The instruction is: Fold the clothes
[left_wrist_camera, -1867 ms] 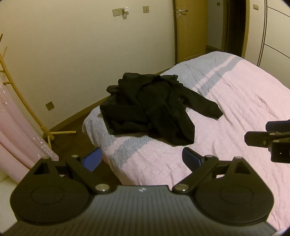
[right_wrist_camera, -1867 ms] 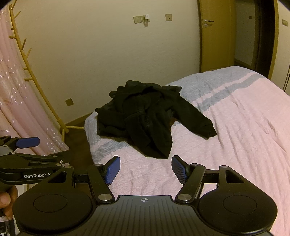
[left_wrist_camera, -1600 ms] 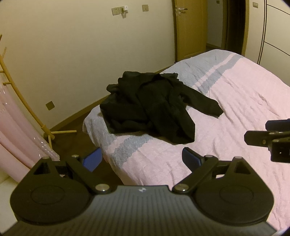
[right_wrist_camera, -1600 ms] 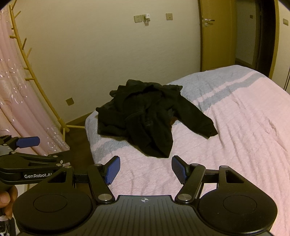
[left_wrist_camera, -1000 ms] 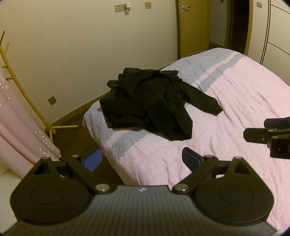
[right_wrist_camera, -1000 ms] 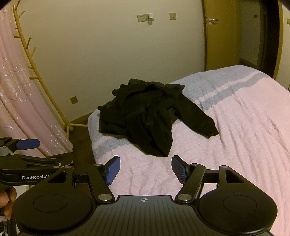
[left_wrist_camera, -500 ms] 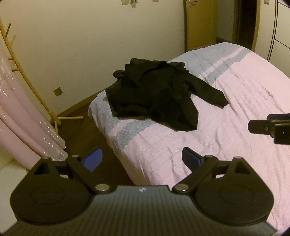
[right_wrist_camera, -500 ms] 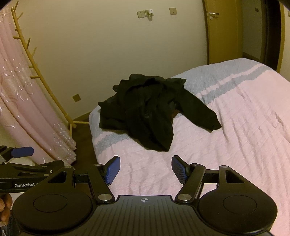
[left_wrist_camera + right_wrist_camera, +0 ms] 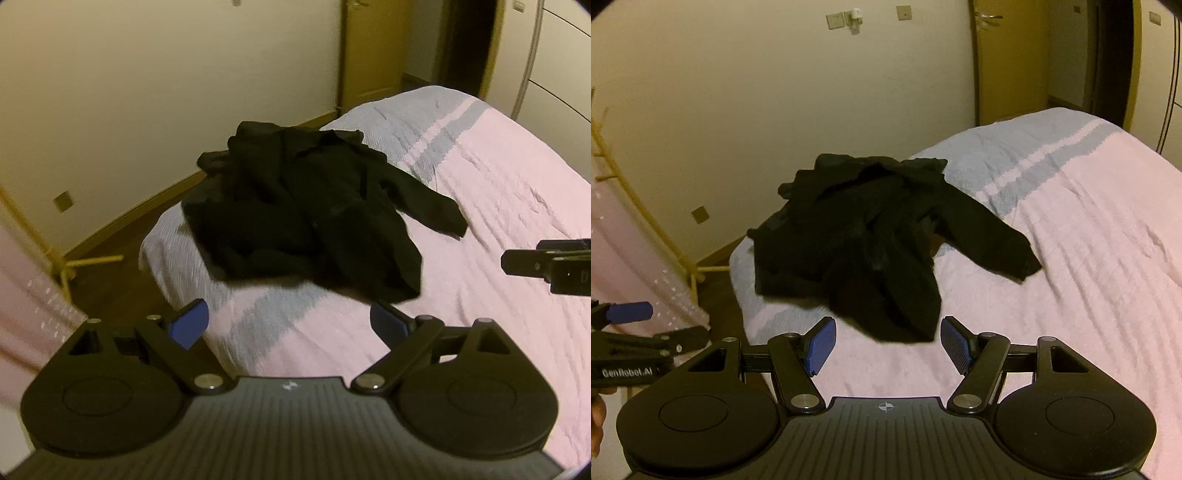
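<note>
Clothes [image 9: 303,218] were seen lying in a dark, crumpled heap on the bed [image 9: 498,206], near its corner by the wall. One sleeve [image 9: 993,236] was stretched out to the side on the pink cover. Nothing in the heap looked flat or neatly stacked, so the clothes were not folded as the task wants. How many pieces were in the heap could not be told, because everything was black and bunched together.

Both tools were held low over the near edge of the bed, pointed at the heap, most likely so the cloth could be reached from the front. The left hand-held gripper [image 9: 288,325] was spread wide, with its blue pads far apart and nothing between them. The right hand-held gripper [image 9: 886,343] was spread too, and it was empty as well. Neither one was touching the cloth, though the near edge of the heap lay just beyond the pads.

A wooden rack [image 9: 646,229] with pink fabric was seen beside the bed, and a door [image 9: 1008,55] at the far wall.
</note>
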Available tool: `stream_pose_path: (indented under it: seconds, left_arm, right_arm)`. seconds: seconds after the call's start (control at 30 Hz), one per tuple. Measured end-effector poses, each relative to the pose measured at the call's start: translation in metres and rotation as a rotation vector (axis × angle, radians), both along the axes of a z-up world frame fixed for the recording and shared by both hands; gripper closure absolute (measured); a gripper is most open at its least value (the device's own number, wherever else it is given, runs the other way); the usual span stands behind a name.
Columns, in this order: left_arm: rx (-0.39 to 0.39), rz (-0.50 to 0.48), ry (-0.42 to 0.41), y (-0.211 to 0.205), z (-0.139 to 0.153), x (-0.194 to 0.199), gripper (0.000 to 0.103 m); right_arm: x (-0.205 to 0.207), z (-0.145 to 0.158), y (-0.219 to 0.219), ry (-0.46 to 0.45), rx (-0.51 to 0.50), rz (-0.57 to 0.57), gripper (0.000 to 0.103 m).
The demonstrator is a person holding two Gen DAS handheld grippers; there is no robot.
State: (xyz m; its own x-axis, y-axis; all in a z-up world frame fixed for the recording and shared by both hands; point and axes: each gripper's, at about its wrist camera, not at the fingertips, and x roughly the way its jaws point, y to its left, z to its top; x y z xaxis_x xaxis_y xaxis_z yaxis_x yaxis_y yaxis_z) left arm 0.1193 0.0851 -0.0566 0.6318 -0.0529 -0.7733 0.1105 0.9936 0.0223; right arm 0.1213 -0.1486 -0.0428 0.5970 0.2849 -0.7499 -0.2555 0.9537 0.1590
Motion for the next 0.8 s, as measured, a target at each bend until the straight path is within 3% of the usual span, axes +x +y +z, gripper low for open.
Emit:
stream_pose_path:
  seconds: [0.3, 0.57, 0.63, 0.7, 0.8]
  left_arm:
    - [-0.024, -0.181, 0.046, 0.054, -0.017, 0.09, 0.01]
    - [0.076, -0.198, 0.046, 0.057, -0.023, 0.122, 0.01]
    - [0.097, -0.2, 0.039, 0.059, -0.022, 0.124, 0.009]
    - [0.105, -0.22, 0.02, 0.06, -0.024, 0.126, 0.009]
    - [0.156, -0.269, 0.032, 0.059, -0.034, 0.138, 0.009]
  right_arm:
    - [0.055, -0.013, 0.04, 0.051, -0.043, -0.092, 0.037]
    - [0.08, -0.022, 0.044, 0.046, -0.074, -0.049, 0.037]
    - [0.093, -0.028, 0.044, 0.043, -0.058, -0.033, 0.032]
    - [0.106, -0.032, 0.048, 0.029, -0.055, -0.01, 0.02]
    - [0.122, -0.037, 0.058, 0.029, -0.065, 0.029, 0.019]
